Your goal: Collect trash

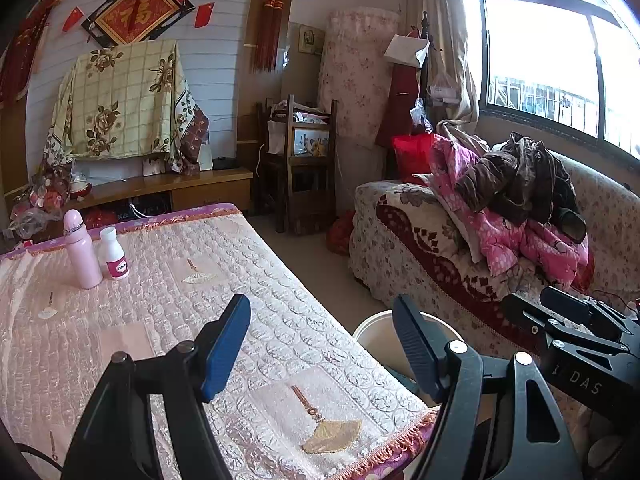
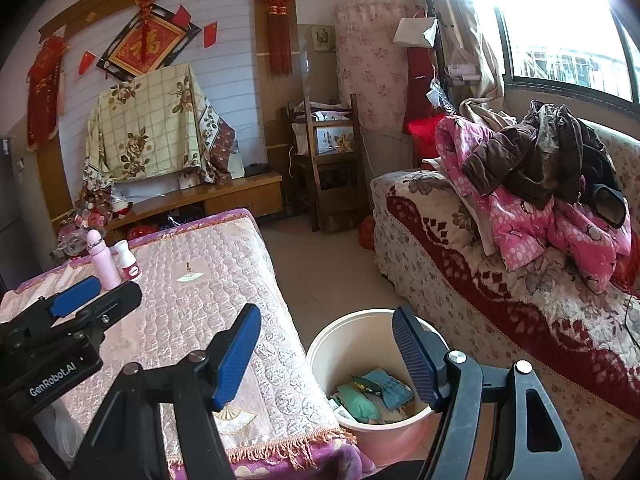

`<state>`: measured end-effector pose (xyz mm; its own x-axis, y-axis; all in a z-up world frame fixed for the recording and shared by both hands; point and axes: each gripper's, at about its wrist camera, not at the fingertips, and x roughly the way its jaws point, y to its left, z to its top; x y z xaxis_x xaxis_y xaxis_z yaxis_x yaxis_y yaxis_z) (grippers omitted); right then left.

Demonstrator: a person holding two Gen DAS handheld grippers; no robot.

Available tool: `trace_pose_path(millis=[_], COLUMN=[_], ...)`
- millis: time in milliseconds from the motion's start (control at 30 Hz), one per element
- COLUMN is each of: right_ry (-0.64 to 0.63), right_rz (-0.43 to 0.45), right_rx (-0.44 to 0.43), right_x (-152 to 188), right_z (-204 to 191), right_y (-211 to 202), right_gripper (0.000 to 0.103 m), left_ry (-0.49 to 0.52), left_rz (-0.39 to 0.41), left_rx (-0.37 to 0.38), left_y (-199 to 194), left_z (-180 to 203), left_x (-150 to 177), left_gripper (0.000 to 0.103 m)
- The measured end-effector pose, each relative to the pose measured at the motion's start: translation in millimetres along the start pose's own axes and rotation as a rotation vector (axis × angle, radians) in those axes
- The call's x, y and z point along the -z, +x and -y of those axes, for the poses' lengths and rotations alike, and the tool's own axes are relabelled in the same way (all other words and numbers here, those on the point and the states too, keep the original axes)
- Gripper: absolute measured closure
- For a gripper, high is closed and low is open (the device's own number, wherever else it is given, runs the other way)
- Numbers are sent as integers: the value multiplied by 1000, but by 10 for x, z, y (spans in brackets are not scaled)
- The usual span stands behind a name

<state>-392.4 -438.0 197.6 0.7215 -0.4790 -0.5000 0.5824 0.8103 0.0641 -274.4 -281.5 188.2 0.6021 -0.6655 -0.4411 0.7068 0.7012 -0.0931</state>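
Observation:
A white and pink trash bucket (image 2: 320,344) stands on the floor between the table and the sofa; its rim also shows in the left wrist view (image 1: 372,324). Several crumpled wrappers and packets (image 2: 376,394) lie inside it. My right gripper (image 2: 328,356) is open and empty, held above the bucket's near side. My left gripper (image 1: 320,344) is open and empty over the table's right edge, to the left of the bucket. The left gripper also shows in the right wrist view (image 2: 80,296), and the right gripper in the left wrist view (image 1: 568,316).
A low table with a quilted pink cover (image 1: 168,312) holds a pink bottle (image 1: 82,254) and a small white bottle (image 1: 115,254) at its far left. A sofa (image 2: 500,300) piled with clothes (image 2: 552,192) stands on the right. A wooden chair (image 1: 308,160) and cabinet stand at the back.

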Motion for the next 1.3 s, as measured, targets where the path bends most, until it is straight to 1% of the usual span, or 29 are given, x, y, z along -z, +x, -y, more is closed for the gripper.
trace_pose_path(millis=[900,1300], right_ry=[11,17], right_rz=[-31,-53], right_rx=[11,14], right_x=[89,134], right_z=[46,72], right_y=[80,139], right_gripper=[31,31], left_ry=[9,12], left_rz=[-37,-56], left_rx=[16,5], left_y=[83,143], left_z=[10,9], left_x=[96,142], left_gripper=[29,29])
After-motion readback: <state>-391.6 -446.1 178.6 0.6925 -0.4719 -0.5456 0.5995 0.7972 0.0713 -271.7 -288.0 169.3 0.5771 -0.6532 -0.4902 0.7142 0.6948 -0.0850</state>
